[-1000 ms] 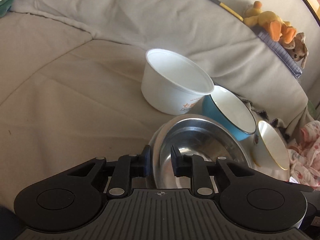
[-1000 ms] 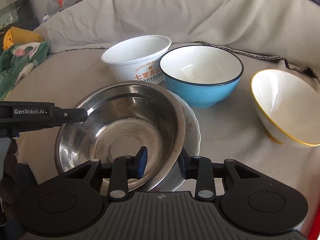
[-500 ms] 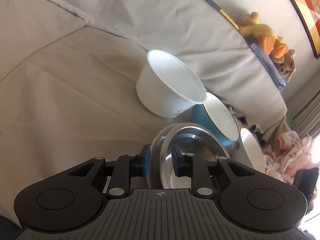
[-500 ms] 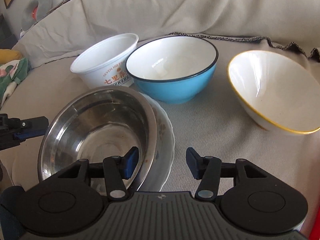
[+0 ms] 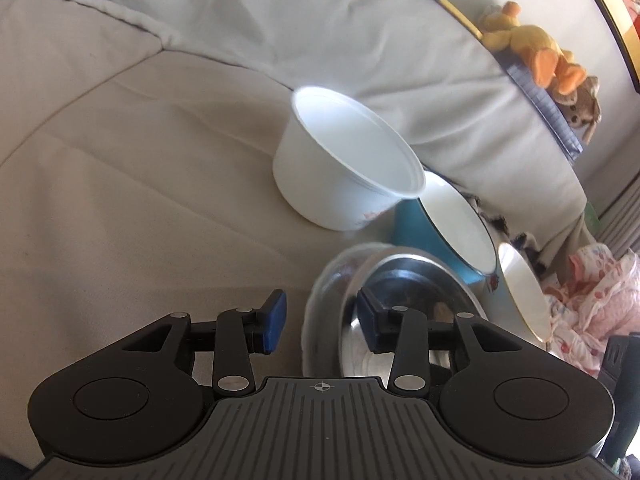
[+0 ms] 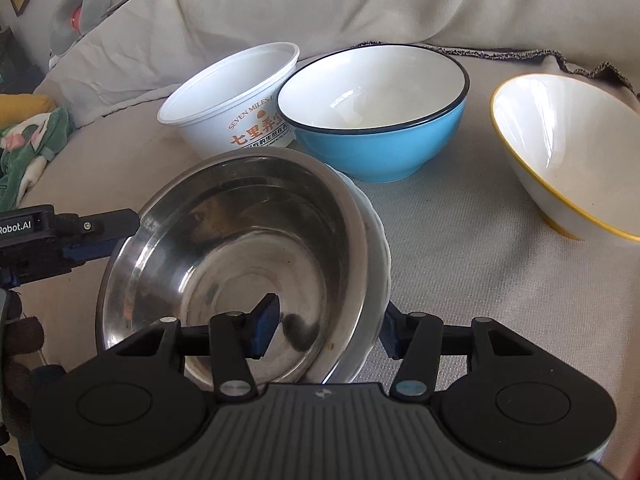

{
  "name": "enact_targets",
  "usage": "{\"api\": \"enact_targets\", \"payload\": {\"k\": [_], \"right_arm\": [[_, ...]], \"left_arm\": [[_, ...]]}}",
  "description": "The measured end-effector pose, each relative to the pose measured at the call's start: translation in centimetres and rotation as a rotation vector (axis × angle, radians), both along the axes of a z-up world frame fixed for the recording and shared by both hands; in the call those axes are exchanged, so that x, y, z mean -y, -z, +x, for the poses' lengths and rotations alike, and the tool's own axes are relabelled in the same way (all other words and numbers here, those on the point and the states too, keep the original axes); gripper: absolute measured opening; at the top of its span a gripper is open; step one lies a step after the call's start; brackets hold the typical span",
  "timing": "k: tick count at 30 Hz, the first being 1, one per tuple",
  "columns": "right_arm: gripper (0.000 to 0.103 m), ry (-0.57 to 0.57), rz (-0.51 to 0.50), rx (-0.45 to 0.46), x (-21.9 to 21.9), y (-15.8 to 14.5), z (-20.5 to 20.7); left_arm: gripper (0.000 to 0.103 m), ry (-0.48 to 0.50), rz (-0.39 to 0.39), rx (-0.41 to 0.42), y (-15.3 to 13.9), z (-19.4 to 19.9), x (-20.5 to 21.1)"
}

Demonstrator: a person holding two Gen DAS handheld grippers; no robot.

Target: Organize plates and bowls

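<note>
A steel bowl (image 6: pixel 240 256) sits tilted in a white plate (image 6: pixel 378 252) on a beige cloth-covered sofa. My right gripper (image 6: pixel 328 330) is open, one finger inside the steel bowl and the other outside the plate's rim. My left gripper (image 5: pixel 320 322) is open, straddling the rims of the plate (image 5: pixel 320 312) and steel bowl (image 5: pixel 404 300); it shows at the left in the right wrist view (image 6: pixel 96 232). Behind stand a white plastic bowl (image 6: pixel 236 104), a blue bowl (image 6: pixel 380 120) and a yellow-rimmed white bowl (image 6: pixel 568 152).
The sofa back (image 6: pixel 360 8) rises right behind the bowls. Green clothing (image 6: pixel 28 148) lies at the left edge. Pink cloth (image 5: pixel 592 292) lies beyond the yellow-rimmed bowl. Stuffed toys (image 5: pixel 536 48) sit on top of the sofa back.
Both grippers have opened: the left let go of the rims of the plate and steel bowl, and the right jaws spread wide around the same rims. The stack has tilted toward the right.
</note>
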State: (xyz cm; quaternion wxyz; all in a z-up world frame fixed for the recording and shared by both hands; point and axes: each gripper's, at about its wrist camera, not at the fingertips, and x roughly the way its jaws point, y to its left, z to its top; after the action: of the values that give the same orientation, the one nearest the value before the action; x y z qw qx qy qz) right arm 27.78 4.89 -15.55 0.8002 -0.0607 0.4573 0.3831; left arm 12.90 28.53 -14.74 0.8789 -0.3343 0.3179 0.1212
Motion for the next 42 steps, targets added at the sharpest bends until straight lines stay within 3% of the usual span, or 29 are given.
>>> {"api": "enact_targets", "payload": {"k": [3,5,7,10,12,15,16,17,18,20,24,28,31,38,42], "right_arm": [[0.053,-0.007,-0.01,0.005,0.0,0.0,0.0],[0.052,-0.005,-0.013,0.001,0.0,-0.2,0.0],[0.052,-0.004,-0.011,0.001,0.1,-0.3,0.0],[0.052,0.023,-0.019,0.051,0.1,-0.6,0.0],[0.052,0.042,-0.016,0.069,0.3,-0.7,0.2],[0.051,0.056,0.008,0.014,0.4,-0.6,0.8],[0.044,0.055,0.012,-0.011,0.3,-0.4,1.0],[0.045,0.056,0.006,-0.028,0.0,-0.4,1.1],[0.045,0.065,-0.005,-0.02,-0.2,-0.5,1.0],[0.045,0.064,-0.022,0.008,-0.8,-0.8,0.5],[0.045,0.032,0.031,-0.048,-1.7,-1.3,0.3],[0.044,-0.026,0.053,-0.063,-3.5,-1.1,-0.8],[0.044,-0.038,0.032,-0.049,-4.0,-0.4,-1.5],[0.043,-0.058,0.06,-0.048,-2.9,-1.0,-1.2],[0.044,-0.071,0.134,-0.015,0.3,-2.4,-1.1]], "left_arm": [[0.044,0.062,0.086,-0.041,-0.1,0.4,1.6],[0.047,0.054,0.179,-0.09,-0.1,0.5,2.5],[0.051,0.029,0.213,-0.105,0.0,0.2,2.5],[0.049,0.008,0.211,-0.095,0.1,-0.1,2.1],[0.046,0.03,0.129,-0.085,0.8,0.1,1.6],[0.046,0.048,-0.048,-0.059,2.7,0.5,0.9],[0.044,0.05,-0.075,-0.058,3.2,0.6,0.9],[0.033,0.044,-0.088,-0.057,3.5,0.7,0.9],[0.029,0.034,-0.097,-0.067,3.6,0.8,0.9],[0.028,0.019,-0.116,-0.103,3.4,0.9,0.5],[0.029,-0.028,-0.06,-0.113,2.5,0.1,-0.9],[0.029,-0.121,-0.098,-0.117,3.1,-1.1,-3.1],[0.028,-0.118,-0.09,-0.108,3.0,-1.5,-3.1],[0.033,-0.133,-0.021,-0.133,2.1,-0.9,-2.3],[0.037,-0.198,0.1,-0.126,-1.0,-1.6,-1.2]]}}
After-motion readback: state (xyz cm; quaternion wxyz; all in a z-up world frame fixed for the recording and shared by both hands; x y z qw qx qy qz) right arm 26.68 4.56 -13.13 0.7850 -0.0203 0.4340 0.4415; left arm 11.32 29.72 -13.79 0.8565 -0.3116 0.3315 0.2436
